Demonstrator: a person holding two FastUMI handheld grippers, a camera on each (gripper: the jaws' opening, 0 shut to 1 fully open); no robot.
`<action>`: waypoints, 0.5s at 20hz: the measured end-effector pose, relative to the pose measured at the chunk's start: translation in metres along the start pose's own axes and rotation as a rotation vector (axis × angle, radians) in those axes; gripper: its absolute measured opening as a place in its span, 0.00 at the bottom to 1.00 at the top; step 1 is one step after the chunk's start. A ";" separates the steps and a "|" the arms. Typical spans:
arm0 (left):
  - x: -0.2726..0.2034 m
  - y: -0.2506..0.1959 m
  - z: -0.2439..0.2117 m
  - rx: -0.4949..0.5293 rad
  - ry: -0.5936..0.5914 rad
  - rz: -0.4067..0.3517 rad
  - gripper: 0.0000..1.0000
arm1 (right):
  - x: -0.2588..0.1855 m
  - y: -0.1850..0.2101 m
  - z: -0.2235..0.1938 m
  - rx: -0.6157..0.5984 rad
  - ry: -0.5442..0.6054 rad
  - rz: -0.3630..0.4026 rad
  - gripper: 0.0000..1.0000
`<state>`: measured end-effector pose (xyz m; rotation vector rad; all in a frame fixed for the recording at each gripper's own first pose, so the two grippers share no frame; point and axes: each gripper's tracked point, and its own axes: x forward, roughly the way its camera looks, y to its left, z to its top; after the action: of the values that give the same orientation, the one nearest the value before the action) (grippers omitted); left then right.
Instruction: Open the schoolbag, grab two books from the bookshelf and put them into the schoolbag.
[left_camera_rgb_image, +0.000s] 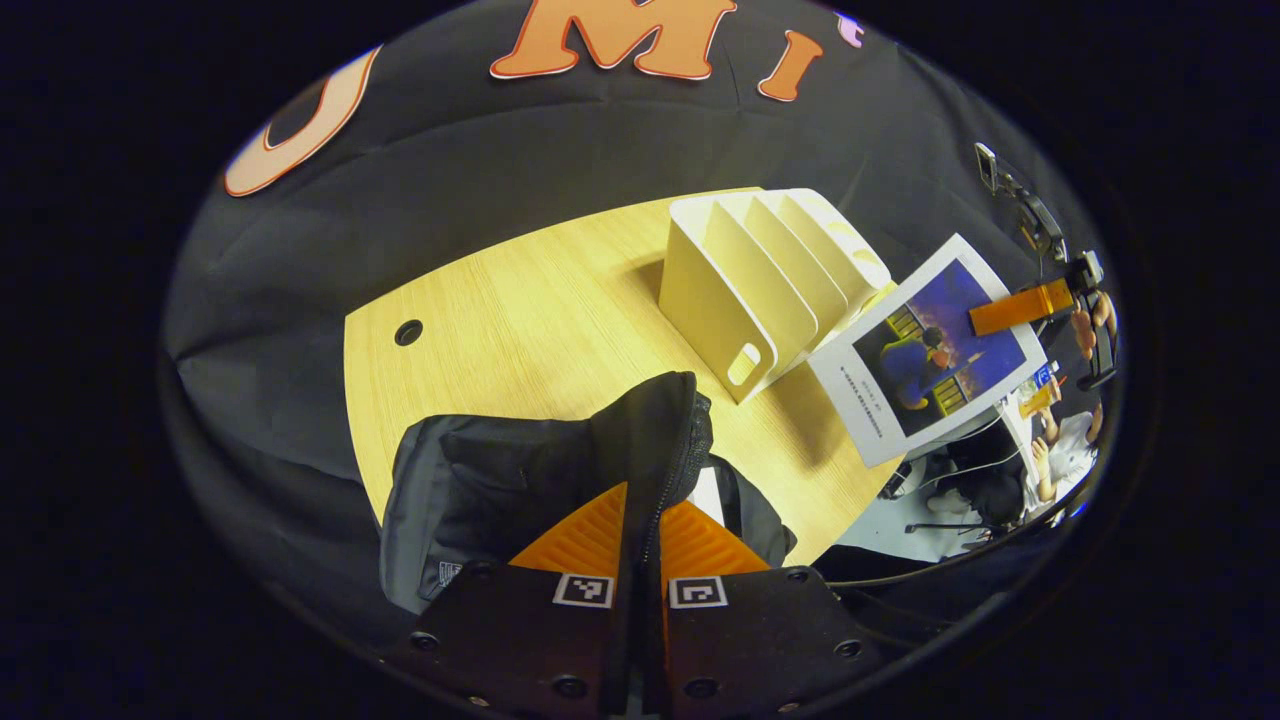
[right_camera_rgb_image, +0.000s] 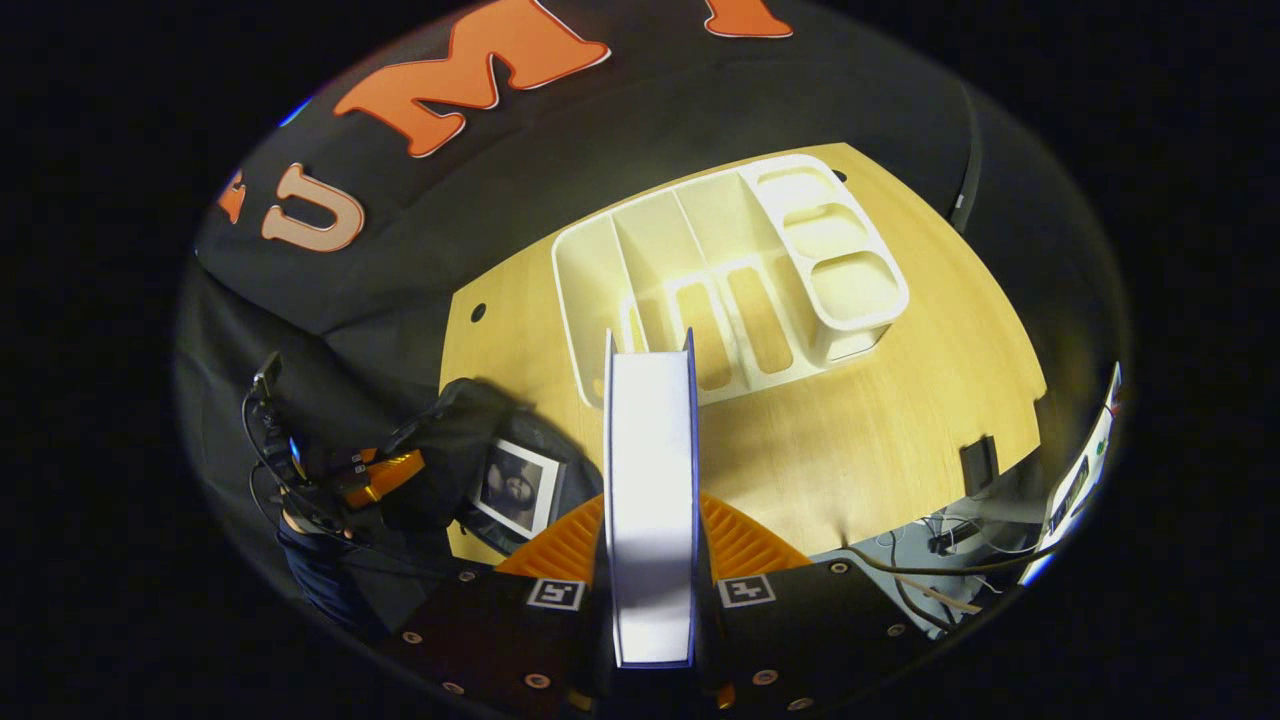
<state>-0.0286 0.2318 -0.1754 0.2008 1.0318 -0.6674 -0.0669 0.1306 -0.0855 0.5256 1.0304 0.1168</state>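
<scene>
My left gripper (left_camera_rgb_image: 641, 505) is shut on the raised zip edge of the black schoolbag (left_camera_rgb_image: 500, 470), holding the flap up off the wooden table (left_camera_rgb_image: 520, 300). The white bookshelf (left_camera_rgb_image: 760, 280) stands behind the bag with bare slots. To its right a book with a blue picture cover (left_camera_rgb_image: 930, 350) hangs in the air, gripped by the other gripper (left_camera_rgb_image: 1020, 308). In the right gripper view my right gripper (right_camera_rgb_image: 650, 520) is shut on that book (right_camera_rgb_image: 650, 460), seen edge-on above the table. The schoolbag (right_camera_rgb_image: 470, 420) lies lower left, and another book (right_camera_rgb_image: 520, 485) shows inside its opening.
The bookshelf (right_camera_rgb_image: 720, 270) has a tray section with round-cornered cups at its right end. A small dark block (right_camera_rgb_image: 978, 462) sits at the table's near right edge. A cable hole (left_camera_rgb_image: 408, 332) lies in the tabletop at left. Cables and a floor lie beyond the table edge.
</scene>
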 end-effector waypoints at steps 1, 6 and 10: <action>0.000 -0.001 0.002 -0.002 -0.002 -0.002 0.06 | 0.001 0.006 -0.004 -0.003 0.000 0.020 0.34; -0.005 0.000 -0.001 -0.003 -0.012 -0.005 0.07 | 0.015 0.034 -0.022 0.039 -0.002 0.132 0.34; -0.006 0.000 0.002 -0.005 -0.023 -0.005 0.06 | 0.032 0.055 -0.030 0.090 -0.014 0.225 0.34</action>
<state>-0.0296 0.2337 -0.1691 0.1860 1.0116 -0.6703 -0.0678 0.2001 -0.0969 0.7232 0.9641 0.2666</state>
